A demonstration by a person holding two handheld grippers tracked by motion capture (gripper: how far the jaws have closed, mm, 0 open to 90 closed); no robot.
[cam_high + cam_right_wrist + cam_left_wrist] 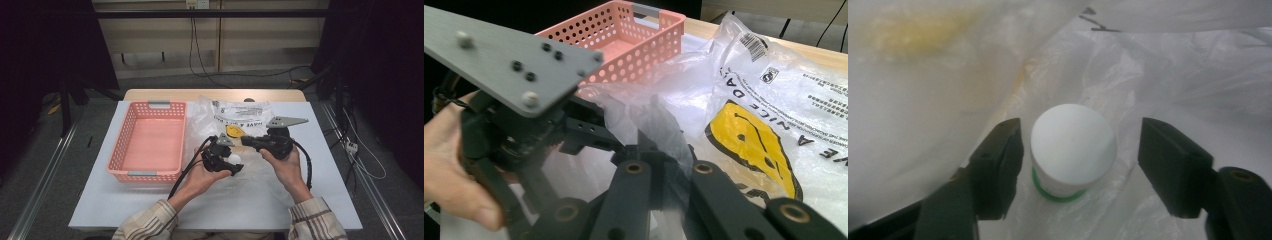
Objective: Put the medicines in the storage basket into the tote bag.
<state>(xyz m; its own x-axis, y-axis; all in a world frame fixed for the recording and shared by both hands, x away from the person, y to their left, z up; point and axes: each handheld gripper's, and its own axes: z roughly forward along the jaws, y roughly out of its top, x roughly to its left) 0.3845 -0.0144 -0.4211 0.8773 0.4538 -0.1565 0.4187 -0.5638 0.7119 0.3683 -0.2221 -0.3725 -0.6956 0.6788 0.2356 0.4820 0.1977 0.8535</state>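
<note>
The left hand-held gripper (1075, 165) stands open around a small white green-banded bottle (1072, 150) inside the clear plastic bag (744, 95); the right hand-held gripper (664, 175) pinches the bag's film. Slippery film could tear free, dropping the bottle.

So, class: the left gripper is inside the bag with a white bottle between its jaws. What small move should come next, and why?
Probably close the left gripper on the bottle. Its jaws stand either side of the white cap with gaps showing, so nothing is gripped yet. The right gripper is shut on the bag, holding its mouth open, and the basket waits alongside.
</note>
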